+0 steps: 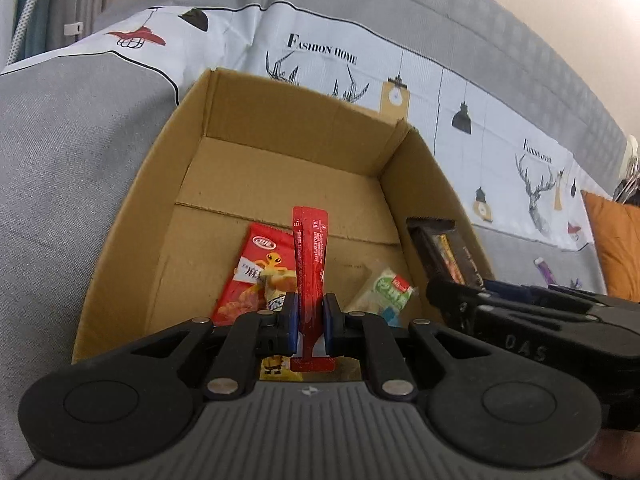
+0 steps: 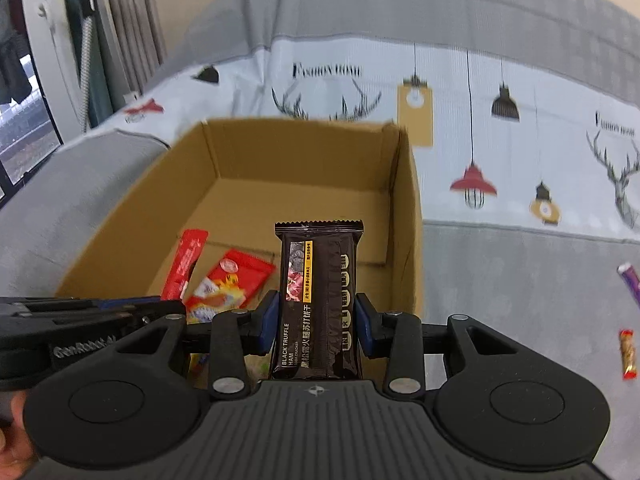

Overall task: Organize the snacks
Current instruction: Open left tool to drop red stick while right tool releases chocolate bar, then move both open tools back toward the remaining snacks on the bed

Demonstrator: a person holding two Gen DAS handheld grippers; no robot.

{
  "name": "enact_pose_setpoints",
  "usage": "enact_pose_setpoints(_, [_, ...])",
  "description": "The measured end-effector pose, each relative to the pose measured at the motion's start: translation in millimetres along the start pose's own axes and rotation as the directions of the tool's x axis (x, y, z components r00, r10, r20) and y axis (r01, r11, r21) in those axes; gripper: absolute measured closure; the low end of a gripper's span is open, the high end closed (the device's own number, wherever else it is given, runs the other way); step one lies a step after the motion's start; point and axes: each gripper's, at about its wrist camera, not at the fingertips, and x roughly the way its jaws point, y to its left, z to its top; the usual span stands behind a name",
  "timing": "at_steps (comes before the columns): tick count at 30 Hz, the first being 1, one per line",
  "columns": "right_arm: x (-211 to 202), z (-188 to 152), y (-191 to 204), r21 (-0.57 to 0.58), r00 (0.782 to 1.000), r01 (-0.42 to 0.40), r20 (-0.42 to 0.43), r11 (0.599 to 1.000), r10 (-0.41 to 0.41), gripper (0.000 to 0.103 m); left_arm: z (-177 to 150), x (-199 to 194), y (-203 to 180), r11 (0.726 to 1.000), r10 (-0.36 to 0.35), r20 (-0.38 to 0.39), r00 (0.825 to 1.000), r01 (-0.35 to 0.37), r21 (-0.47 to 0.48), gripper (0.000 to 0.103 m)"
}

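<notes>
Left gripper (image 1: 310, 322): it was pinching the red stick sachet (image 1: 310, 264) between its blue pads, and it hung over the near part of the cardboard box (image 1: 132, 216).
Red stick sachet: it stood upright in the left gripper, with its long upper end rising above the pads and its flat lower end showing below them.
Right gripper (image 2: 316, 324): it was clamped on the black cracker pack (image 2: 320, 300), one pad on each long side, above the near right part of the box.
Black cracker pack: it pointed forward and up, its serrated end was the far one, and the words "BLACK TRUFFLE HAM" were printed on it.
Cardboard box: it was open at the top and stood on the sofa (image 1: 60, 168), which carried a printed cover (image 1: 500, 152) with lamps and deer heads.
Inside the box: a red snack bag (image 1: 256, 276) with a yellow cartoon figure lay on the bottom at the left, and a green and white packet (image 1: 390, 290) lay at the right; they were apart from each other.
Outside the box: in the right wrist view, a purple packet (image 2: 630, 282) and a small orange and red candy (image 2: 627, 354) lay on the grey sofa seat, well apart from the box.
Far right: an orange cushion (image 1: 618, 248) was at the edge of the left wrist view.
</notes>
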Motion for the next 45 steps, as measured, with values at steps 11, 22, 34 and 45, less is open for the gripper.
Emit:
enact_pose_setpoints(11, [10.8, -9.0, 5.7, -0.038, 0.999, -0.010, -0.039, 0.999, 0.009, 0.061, -5.1, 2.9, 2.7, 1.000, 0.022, -0.007, 1.000, -0.023, -0.010, 0.082])
enact_pose_setpoints(22, [-39.6, -19.8, -28.3, 0.030, 0.996, -0.001, 0.084, 1.000, -0.002, 0.017, -3.7, -42.2, -27.3, 0.994, 0.106, 0.043, 0.993, -0.106, 0.000, 0.014])
enact_pose_setpoints(34, [-91.7, -45.7, -113.7, 0.125, 0.989, -0.093, 0.126, 0.988, 0.077, 0.000, -21.3, -51.0, -122.7, 0.978, 0.094, 0.117, 0.989, -0.114, 0.174, 0.008])
enact_pose_setpoints(45, [-125.4, -116.8, -242.6, 0.319, 0.987, -0.061, 0.161, 0.946, 0.010, 0.000, -37.5, -7.0, -242.6, 0.929, -0.039, -0.005, 0.999, 0.038, 0.369, 0.000])
